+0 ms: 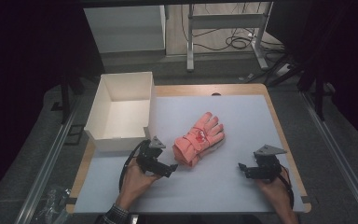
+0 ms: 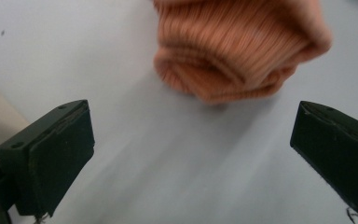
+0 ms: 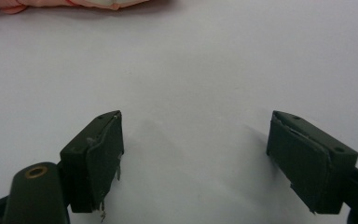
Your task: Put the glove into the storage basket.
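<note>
Glove (image 1: pixel 198 138) cuff-first before spread, empty left claw (image 1: pixel 164 169); best pinched low across the ribbed cuff; right claw (image 1: pixel 243 169) likewise released.

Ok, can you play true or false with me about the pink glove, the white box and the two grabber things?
1. The glove is inside the box. False: it lies on the grey mat, to the right of the box.
2. The left hand-held gripper is open. True: in the left gripper view its jaws stand wide apart, with the glove's cuff ahead of them.
3. The right hand-held gripper is holding the glove. False: it is open with nothing between its jaws, and the glove is off to its left.
4. The box has nothing in it. True.
5. There are two boxes on the table. False: there is just one.
</note>
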Tool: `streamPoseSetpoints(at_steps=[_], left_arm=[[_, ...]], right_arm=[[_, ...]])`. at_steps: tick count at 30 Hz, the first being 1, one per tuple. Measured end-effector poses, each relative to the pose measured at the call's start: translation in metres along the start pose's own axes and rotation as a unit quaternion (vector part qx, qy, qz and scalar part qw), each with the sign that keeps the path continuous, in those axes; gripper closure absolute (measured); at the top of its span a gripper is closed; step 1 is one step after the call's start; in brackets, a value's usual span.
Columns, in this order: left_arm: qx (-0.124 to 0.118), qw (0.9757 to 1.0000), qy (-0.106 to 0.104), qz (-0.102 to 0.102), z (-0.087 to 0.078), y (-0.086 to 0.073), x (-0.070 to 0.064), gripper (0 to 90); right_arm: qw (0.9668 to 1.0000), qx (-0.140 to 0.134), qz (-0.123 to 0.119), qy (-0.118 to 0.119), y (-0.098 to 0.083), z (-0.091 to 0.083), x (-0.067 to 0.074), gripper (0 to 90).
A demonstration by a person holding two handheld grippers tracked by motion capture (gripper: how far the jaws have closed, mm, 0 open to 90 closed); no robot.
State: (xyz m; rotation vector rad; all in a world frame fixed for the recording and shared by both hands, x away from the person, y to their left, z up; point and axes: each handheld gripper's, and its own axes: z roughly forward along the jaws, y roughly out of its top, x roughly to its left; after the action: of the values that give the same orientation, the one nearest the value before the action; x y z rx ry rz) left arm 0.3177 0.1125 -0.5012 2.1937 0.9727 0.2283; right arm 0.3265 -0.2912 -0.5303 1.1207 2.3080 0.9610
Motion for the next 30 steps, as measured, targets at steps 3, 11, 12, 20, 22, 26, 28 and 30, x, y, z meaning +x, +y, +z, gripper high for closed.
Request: streamPoseSetpoints(at_steps=[3,11,12,20,22,26,28,30], left_arm=[[0.001,1.0,-0.004,0.004,-0.001,0.01,0.0,0.0],[0.011,0.9997,-0.012,0.017,0.001,0.034,-0.003,0.0],[0.013,0.9996,-0.013,0.02,0.002,0.038,-0.004,0.0],[0.022,0.9988,-0.026,0.036,0.008,0.062,-0.007,0.0],[0.024,0.9986,-0.027,0.039,0.012,0.067,-0.008,0.0],[0.031,0.9983,-0.028,0.041,0.022,0.076,-0.01,0.0],[0.034,0.998,-0.027,0.044,0.029,0.08,-0.011,0.0],[0.038,0.9977,-0.027,0.049,0.035,0.084,-0.011,0.0]], right_arm=[[1.0,0.0,0.0,0.0,0.0,0.0,0.0,18.8],[1.0,0.0,0.0,0.0,0.0,0.0,0.0,18.8],[1.0,0.0,0.0,0.0,0.0,0.0,0.0,18.8],[1.0,-0.001,-0.001,0.0,0.0,0.0,0.0,18.8],[1.0,-0.001,-0.001,0.0,0.0,0.0,0.0,18.8],[1.0,-0.001,0.0,0.0,0.0,0.0,0.0,18.8],[1.0,-0.001,0.0,0.0,0.0,0.0,0.0,18.8],[1.0,-0.001,0.0,0.0,0.0,0.0,0.0,18.8]])
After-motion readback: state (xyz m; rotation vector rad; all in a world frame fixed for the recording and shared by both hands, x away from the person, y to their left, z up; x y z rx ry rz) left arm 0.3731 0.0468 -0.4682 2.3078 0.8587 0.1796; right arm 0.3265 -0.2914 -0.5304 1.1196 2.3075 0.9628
